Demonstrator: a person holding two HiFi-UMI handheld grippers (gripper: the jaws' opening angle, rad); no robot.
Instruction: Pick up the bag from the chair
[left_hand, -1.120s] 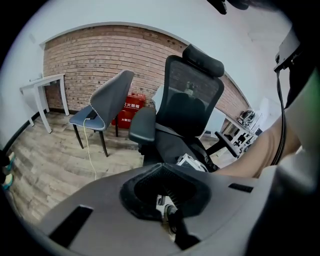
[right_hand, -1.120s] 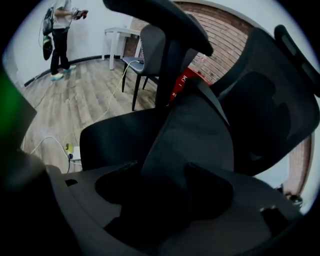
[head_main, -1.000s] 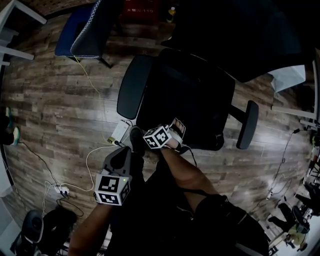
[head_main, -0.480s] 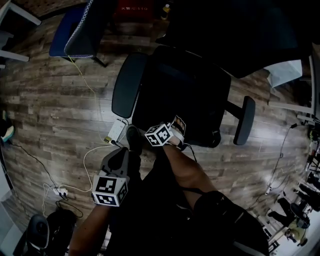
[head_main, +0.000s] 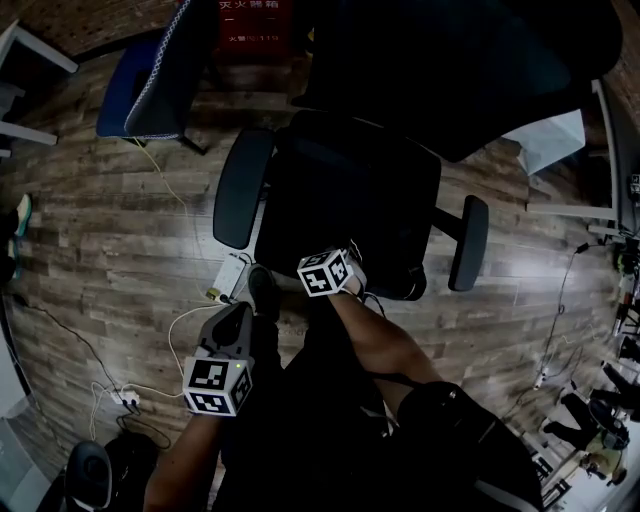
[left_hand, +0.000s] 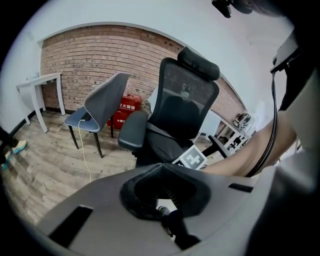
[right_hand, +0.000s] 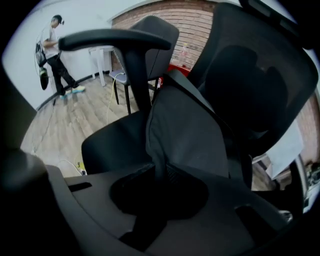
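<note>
A dark grey bag (right_hand: 190, 130) lies on the seat of the black office chair (head_main: 235, 187), leaning toward the backrest (right_hand: 250, 75). In the head view the bag (head_main: 345, 195) is hard to tell from the black seat. At the seat's front edge my right gripper (head_main: 352, 262) points steeply down. Its jaws have just been closing, and the right gripper (right_hand: 159, 172) now pinches a fold of the bag's near edge. My left gripper (head_main: 243, 310) hangs over the floor, left of the chair and apart from it. The left gripper (left_hand: 160, 167) has its jaws together with nothing in them.
On the wooden floor by the chair's front left lie a white power strip (head_main: 232, 275) and cables. At the back left stand a blue-grey chair (head_main: 150, 70) and a red box (head_main: 250, 25). A person (right_hand: 52, 50) stands far off. The chair's armrest (right_hand: 115, 39) rises left of the bag.
The right gripper's marker cube has rolled and moved slightly right along the seat's front edge. The left gripper has risen a little. The chair sits higher in the head view.
</note>
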